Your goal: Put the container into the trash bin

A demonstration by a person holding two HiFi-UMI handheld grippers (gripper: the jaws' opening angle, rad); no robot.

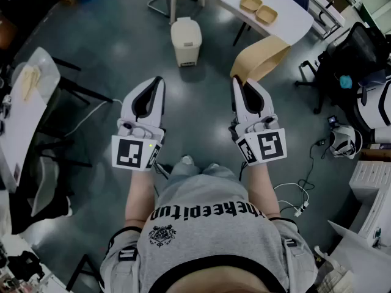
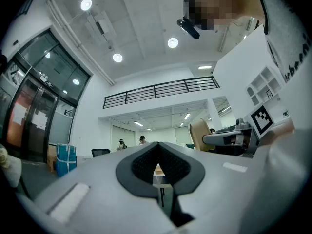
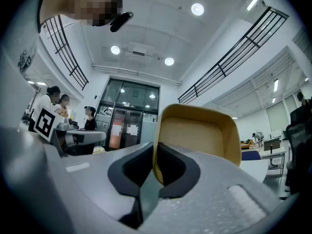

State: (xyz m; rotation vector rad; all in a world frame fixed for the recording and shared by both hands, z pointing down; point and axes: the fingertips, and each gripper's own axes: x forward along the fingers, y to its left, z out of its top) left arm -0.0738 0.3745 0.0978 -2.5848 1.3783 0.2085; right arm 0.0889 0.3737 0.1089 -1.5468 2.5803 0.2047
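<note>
My right gripper [image 1: 236,81] is shut on the rim of a tan paper container [image 1: 259,60], held in the air above the floor. In the right gripper view the container [image 3: 197,133] stands up between the jaws of the right gripper [image 3: 156,147]. A cream trash bin [image 1: 186,40] with its lid down stands on the floor ahead, up and left of the container. My left gripper [image 1: 159,80] is shut with nothing in it; in its own view the left gripper [image 2: 158,144] has its tips meeting.
A white curved table [image 1: 287,17] at the far right carries two more tan containers [image 1: 258,9]. Office chairs [image 1: 357,57], a white cabinet [image 1: 369,179] and floor cables [image 1: 293,197] lie to the right. A desk [image 1: 18,118] stands at the left.
</note>
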